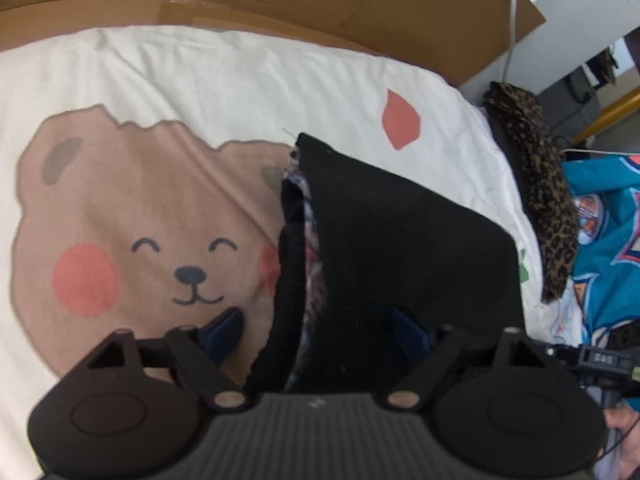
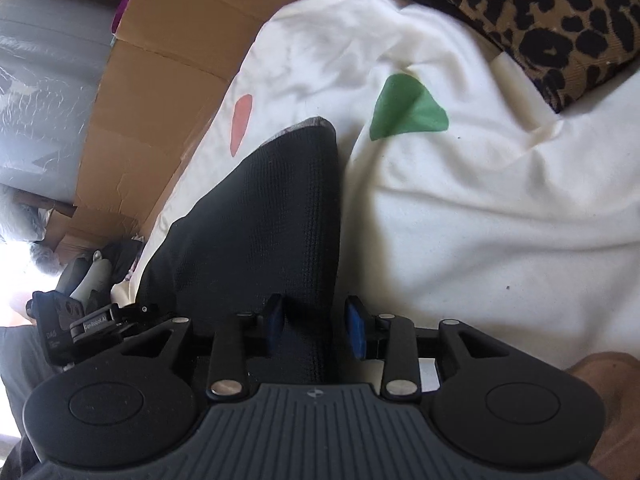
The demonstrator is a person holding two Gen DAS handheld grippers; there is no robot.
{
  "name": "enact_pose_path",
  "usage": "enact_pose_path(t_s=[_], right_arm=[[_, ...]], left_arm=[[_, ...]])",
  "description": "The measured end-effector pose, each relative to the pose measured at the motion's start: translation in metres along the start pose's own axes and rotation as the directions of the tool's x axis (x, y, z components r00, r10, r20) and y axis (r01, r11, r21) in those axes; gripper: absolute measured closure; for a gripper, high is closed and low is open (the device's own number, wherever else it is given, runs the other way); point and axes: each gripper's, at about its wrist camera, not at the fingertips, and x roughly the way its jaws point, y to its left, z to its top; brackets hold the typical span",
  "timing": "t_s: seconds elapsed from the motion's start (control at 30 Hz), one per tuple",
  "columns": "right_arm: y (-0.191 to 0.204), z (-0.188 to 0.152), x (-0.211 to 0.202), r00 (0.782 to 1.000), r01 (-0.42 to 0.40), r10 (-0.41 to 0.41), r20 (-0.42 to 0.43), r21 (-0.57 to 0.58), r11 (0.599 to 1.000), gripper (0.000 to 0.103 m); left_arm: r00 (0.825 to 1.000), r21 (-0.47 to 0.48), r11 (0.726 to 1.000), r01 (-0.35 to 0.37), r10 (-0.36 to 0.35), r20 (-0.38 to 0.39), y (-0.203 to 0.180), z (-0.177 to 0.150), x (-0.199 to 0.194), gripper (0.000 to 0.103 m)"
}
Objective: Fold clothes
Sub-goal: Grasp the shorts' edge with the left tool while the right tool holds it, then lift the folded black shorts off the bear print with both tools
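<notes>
The black garment (image 1: 384, 240), a ribbed knit (patterned lining at one edge), lies on the bed's soft white bear-print cover (image 1: 200, 80), ahead of and between both tools. The left tool (image 1: 320, 332) stands spread wide; the right tool (image 2: 316, 328) is partly open, pads clear of the cloth.

black garment (image 1: 400, 248), leopard-print cloth (image 1: 544, 196), white sheet (image 1: 240, 80)
</notes>
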Motion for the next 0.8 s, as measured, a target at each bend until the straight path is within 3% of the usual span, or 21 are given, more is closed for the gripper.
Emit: enact_pose_path(t_s=[0.13,0.2,0.23,0.37,0.43,0.8], right_arm=[[0.004,0.0,0.009,1.0,-0.015,0.015,-0.015,-0.001,1.0,0.068],[0.007,-0.002,0.015,0.999,-0.019,0.019,-0.026,0.003,1.0,0.068],[0.009,-0.004,0.017,0.999,-0.019,0.019,-0.033,0.005,1.0,0.068],[0.018,-0.011,0.018,0.999,0.003,-0.003,-0.035,0.002,1.0,0.093],[0.019,-0.011,0.014,1.0,-0.005,0.005,-0.023,0.001,1.0,0.097],[0.045,-0.02,-0.01,0.999,-0.004,0.004,0.047,-0.012,1.0,0.097]], left_arm=[[1.0,0.025,1.0,0.01,-0.009,-0.028,-0.001,0.005,0.002,0.02],[0.999,0.045,0.999,0.016,-0.015,-0.03,-0.003,0.005,0.002,0.03],[0.999,0.046,0.998,0.033,-0.032,-0.028,-0.004,0.004,0.002,0.046],[1.0,0.098,0.995,-0.009,0.01,-0.009,-0.016,0.002,0.003,0.058],[1.0,0.111,0.994,-0.023,0.023,0.004,-0.021,0.002,-0.001,0.067],[0.994,0.155,0.983,-0.1,0.094,0.048,-0.05,-0.005,-0.027,0.075]])
